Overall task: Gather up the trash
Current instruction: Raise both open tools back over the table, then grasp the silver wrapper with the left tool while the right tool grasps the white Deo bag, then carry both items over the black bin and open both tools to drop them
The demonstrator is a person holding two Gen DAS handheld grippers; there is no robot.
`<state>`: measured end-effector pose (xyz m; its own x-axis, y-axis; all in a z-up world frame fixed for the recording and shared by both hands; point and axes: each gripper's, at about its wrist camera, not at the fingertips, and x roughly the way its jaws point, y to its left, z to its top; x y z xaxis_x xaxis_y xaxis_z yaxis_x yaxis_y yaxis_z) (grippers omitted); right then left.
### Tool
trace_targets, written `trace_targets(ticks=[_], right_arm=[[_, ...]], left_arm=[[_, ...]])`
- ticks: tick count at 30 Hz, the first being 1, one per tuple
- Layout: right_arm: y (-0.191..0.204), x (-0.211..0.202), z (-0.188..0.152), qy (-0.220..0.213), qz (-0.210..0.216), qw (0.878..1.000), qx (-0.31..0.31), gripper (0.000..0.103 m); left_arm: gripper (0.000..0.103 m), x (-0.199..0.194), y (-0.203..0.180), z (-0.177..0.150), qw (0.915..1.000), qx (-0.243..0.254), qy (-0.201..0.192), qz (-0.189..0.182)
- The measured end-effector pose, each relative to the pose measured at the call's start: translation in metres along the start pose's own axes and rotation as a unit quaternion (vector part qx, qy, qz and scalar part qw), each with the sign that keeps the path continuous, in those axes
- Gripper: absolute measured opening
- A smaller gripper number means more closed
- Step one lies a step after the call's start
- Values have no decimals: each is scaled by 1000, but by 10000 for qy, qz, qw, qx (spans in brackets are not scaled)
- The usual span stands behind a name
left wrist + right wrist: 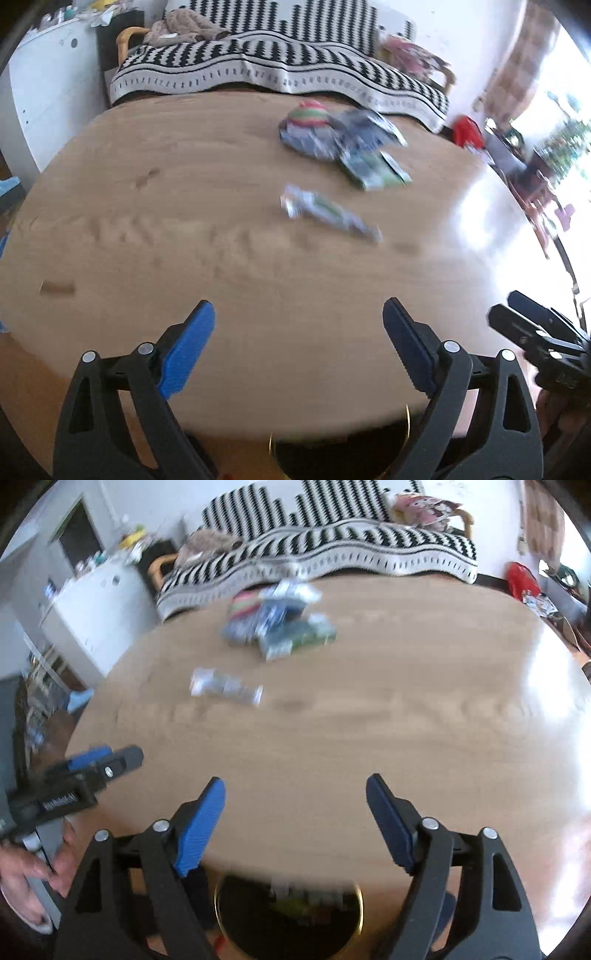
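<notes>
wooden desk, striped sofa behind. wrapper long axis slants from far-left to near-right. left claw and right claw wide, empty.

Tabletop: light brown wood grain. Fingers: blue pads on black frames. Blanket: black-and-white zigzag, dashed border. Wrappers: green, blue, silver. Striped ball: red, green. Bin: black, gold rim.

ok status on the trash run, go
Left gripper and right gripper open, empty. Wrappers on table; some trash in bin. Path clear.
</notes>
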<state>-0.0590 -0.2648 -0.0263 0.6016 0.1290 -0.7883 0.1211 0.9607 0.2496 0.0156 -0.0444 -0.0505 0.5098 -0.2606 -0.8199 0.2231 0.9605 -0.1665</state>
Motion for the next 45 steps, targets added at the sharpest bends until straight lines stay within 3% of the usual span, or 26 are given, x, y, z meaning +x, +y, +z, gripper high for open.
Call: trace_targets(ticks=[3,6,10,14,19,21,23,25,28,31,39,45], right_arm=[[-5,24,38,-127,-13,9998,124,84],[2,43,75,-236,112,9996,91,84],[9,70,128,-394,258,9988,112,89],[14,108,178,-305,250,9991,145,90],[21,170,216,310,212,9991,178,90],[24,193,222,584,172,9980,179,90],[25,205,222,752,125,9970,166,74],[27,211,219,826,88,9964,142,67],[29,208,218,741,124,9971,146,52],[29,194,213,607,51,9981,60,42],[11,130,196,1,-56,9999,117,32],[-5,80,158,-198,-3,9997,153,30]], left_arm=[[90,30,0,25,9997,-164,-7,201],[90,64,1,44,9975,-628,321,-33],[93,91,0,57,9944,-954,439,84],[94,101,-10,66,9954,-851,384,215],[94,113,-29,70,9967,-392,280,653],[94,113,-34,67,9964,-258,222,780],[90,112,-39,64,9961,-111,196,848],[68,110,-45,62,9946,95,120,1025],[39,103,-44,61,9957,82,77,915],[28,99,-38,60,9971,6,103,759],[20,86,-35,60,9986,10,54,523],[19,63,-31,57,9995,3,-86,313]])
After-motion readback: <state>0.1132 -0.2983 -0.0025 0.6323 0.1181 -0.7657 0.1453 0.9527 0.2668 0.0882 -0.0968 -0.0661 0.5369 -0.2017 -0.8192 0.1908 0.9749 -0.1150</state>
